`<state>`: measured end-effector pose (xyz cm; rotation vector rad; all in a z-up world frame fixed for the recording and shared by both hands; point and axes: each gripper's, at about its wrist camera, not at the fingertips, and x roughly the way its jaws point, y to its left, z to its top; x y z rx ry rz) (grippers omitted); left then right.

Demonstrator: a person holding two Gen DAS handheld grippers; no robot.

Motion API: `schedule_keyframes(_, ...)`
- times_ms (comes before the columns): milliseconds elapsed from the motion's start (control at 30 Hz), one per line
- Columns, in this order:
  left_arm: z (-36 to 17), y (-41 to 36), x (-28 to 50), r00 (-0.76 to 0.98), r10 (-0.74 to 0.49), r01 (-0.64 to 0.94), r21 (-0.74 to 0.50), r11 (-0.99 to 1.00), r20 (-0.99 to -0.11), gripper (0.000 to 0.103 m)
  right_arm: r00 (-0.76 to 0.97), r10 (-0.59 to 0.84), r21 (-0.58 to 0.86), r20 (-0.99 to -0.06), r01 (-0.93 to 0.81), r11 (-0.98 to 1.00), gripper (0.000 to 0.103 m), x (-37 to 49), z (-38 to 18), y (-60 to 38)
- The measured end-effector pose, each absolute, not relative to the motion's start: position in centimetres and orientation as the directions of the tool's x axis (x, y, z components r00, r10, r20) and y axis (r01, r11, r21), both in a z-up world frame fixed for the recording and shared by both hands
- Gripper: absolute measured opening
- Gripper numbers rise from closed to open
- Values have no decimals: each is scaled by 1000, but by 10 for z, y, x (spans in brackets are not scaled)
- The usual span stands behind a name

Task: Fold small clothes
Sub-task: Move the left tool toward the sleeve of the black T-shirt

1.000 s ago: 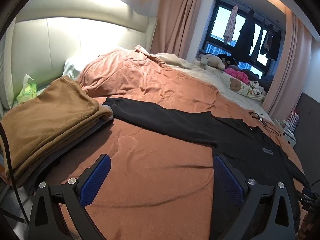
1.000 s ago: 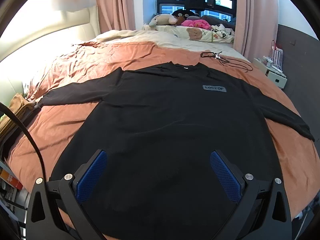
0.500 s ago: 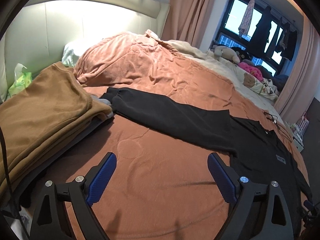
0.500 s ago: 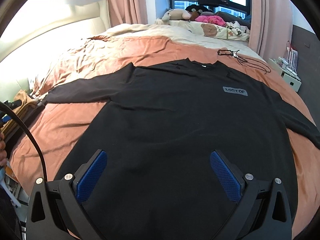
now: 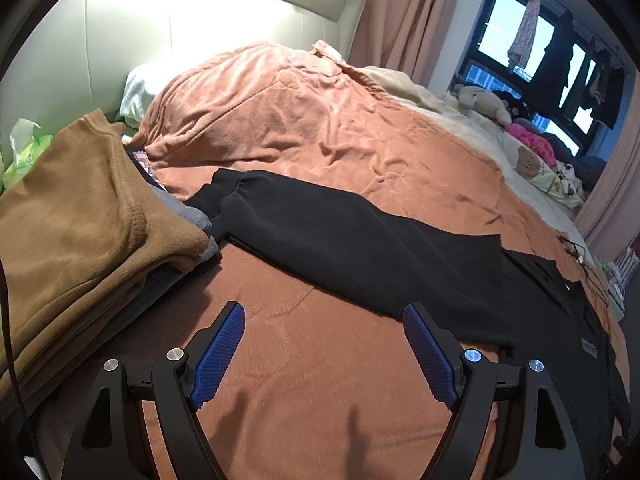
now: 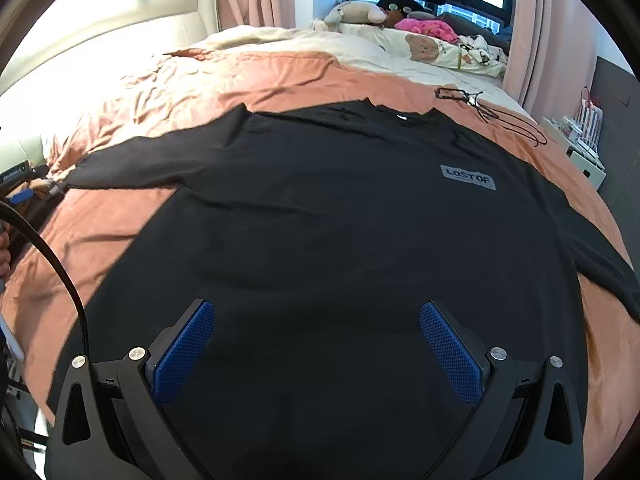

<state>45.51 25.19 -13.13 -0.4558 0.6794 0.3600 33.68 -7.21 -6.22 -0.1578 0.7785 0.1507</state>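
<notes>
On the bed [image 6: 280,76], spread over a rust-coloured blanket [image 5: 320,380], a black long-sleeved shirt [image 6: 320,220] is laid flat, front up, with its collar at the far side and a grey label [image 6: 467,178] on the chest. One sleeve [image 5: 340,236] is stretched out to the left, its cuff lying against a stack of folded clothes [image 5: 80,232] topped by a brown garment. The left gripper [image 5: 324,332] is held above bare blanket just near of that sleeve; its fingers are closing, with nothing seen between them. The right gripper [image 6: 318,332] is held over the shirt's lower body, its fingers spread wide and grasping nothing. Soft toys [image 6: 356,14] are seen at the far edge by the window.
</notes>
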Motion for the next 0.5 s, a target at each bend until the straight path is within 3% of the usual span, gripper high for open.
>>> schedule_keyframes(500,-182,278,533,600,109,-547,-308,778,-792,81,672,102,-42,-733,-194,980,103,365,-77,-75)
